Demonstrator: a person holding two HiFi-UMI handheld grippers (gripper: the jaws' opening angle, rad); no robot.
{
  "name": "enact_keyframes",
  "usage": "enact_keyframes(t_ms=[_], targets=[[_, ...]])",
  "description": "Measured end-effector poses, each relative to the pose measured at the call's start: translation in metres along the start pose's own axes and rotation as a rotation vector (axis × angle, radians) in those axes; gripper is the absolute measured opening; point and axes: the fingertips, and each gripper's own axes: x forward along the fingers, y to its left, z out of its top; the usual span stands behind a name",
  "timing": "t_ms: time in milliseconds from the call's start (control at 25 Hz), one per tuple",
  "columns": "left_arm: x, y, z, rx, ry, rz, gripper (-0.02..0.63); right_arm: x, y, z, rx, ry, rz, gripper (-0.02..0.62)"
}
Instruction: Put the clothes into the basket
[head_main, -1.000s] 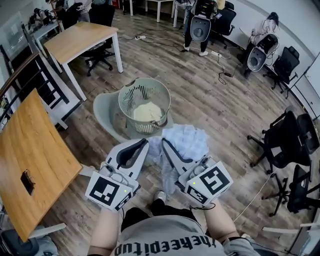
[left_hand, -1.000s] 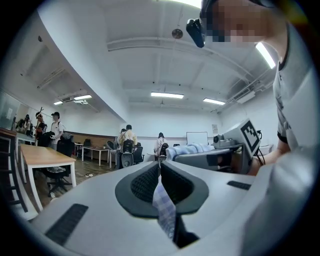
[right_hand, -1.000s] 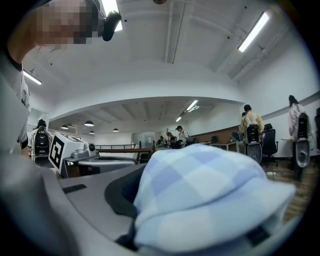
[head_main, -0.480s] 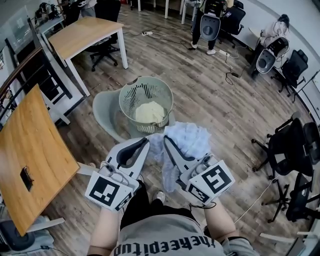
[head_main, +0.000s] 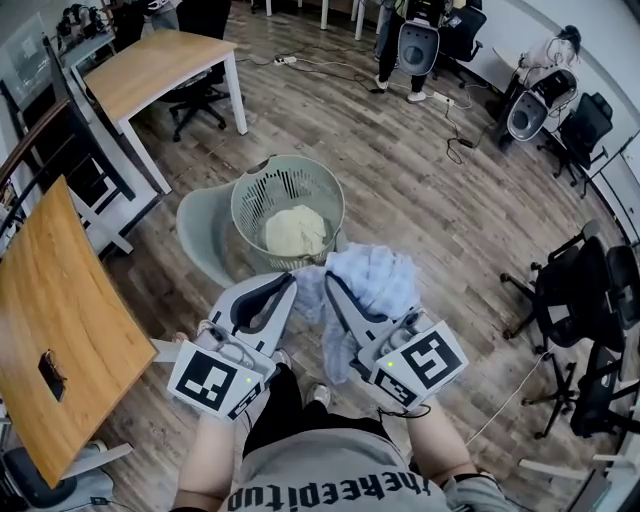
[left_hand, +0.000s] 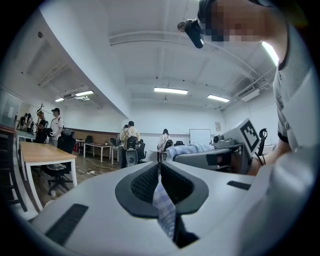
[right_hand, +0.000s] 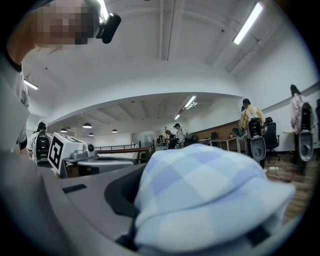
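A pale green laundry basket (head_main: 322, 196) stands on the wood floor with a cream cloth (head_main: 295, 230) lying in it. Just short of its near rim I hold a light blue checked cloth (head_main: 372, 279) between both grippers. My left gripper (head_main: 283, 285) is shut on a thin strip of it (left_hand: 163, 206). My right gripper (head_main: 330, 282) is shut on the bunched bulk, which piles over its jaws (right_hand: 205, 192) and hides them. Part of the cloth hangs down between the grippers (head_main: 336, 352).
A grey shell-shaped seat (head_main: 200, 235) sits against the basket's left side. Wooden tables stand at the left (head_main: 60, 320) and back left (head_main: 150, 70). Black office chairs (head_main: 570, 290) line the right. People and robot units (head_main: 415, 45) stand at the back, with cables on the floor.
The person has stepped forward, and both grippers with the blue cloth have come slightly nearer the basket. Both grips look the same.
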Motion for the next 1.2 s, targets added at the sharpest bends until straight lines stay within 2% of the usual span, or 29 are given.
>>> enact_keyframes(t_ms=[640,1200], targets=[[0.033,0.086,0.004,-0.01,0.009,-0.036,0.02,0.08,-0.034,0.012,0.002,0.005,-0.055,0.035],[0.042,0.145,-0.002,-0.025,0.016,-0.071,0.018,0.138,-0.043,0.013,0.005,0.01,-0.098,0.035]])
